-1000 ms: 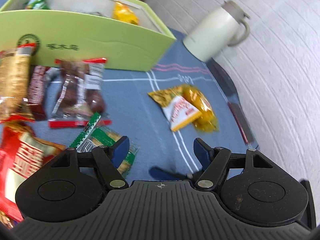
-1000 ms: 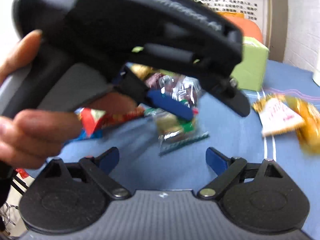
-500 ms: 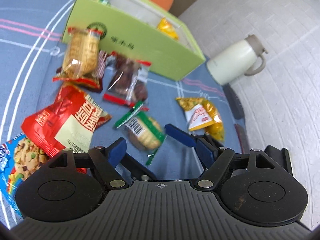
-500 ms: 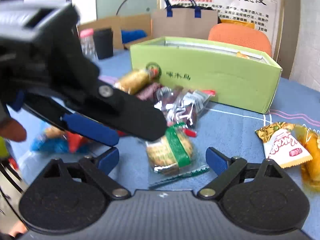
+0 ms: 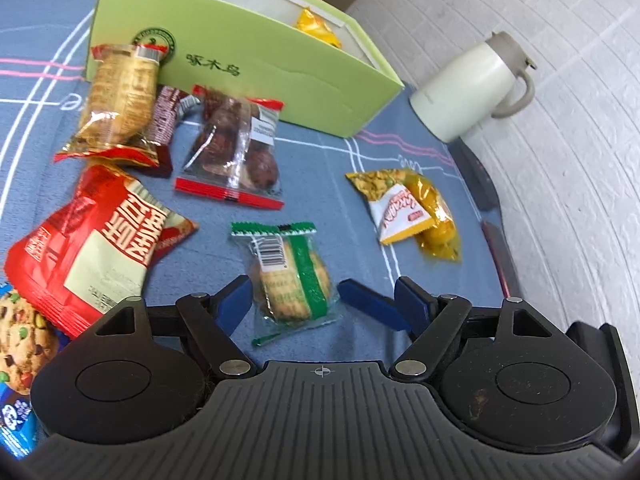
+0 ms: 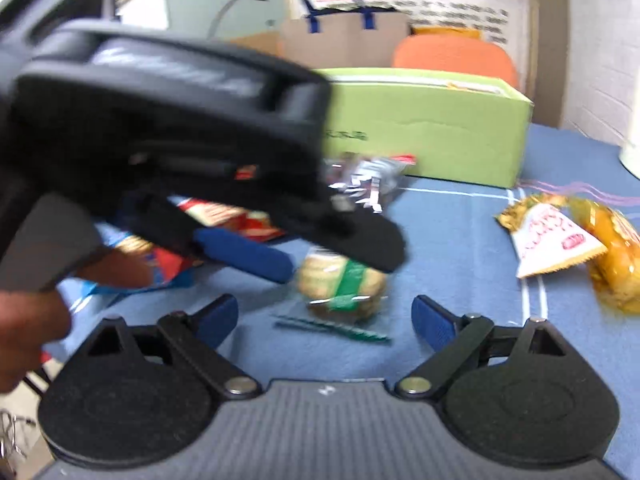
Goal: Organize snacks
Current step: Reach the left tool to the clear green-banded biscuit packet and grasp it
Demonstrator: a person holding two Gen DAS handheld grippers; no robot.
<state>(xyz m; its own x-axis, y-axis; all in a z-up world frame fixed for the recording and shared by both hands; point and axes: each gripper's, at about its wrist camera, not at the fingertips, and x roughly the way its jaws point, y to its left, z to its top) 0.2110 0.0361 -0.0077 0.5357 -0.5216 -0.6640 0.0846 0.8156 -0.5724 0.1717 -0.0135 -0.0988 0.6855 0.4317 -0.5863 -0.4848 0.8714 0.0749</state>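
Desk [image 5: 320, 168], blue-clothed, bearing a green box [image 5: 248, 64] printed 啄木鸟 beneath a round emblem, two snacks inside. A red bag [image 5: 96, 240] with large white characters, not legible here. Green-banded biscuit packet [image 5: 292, 276], barcode up, lying between the opening jaws of the left claw [image 5: 324, 300], pads apart from it. Right claw [image 6: 324, 320] wide open, empty, just short of the same packet.
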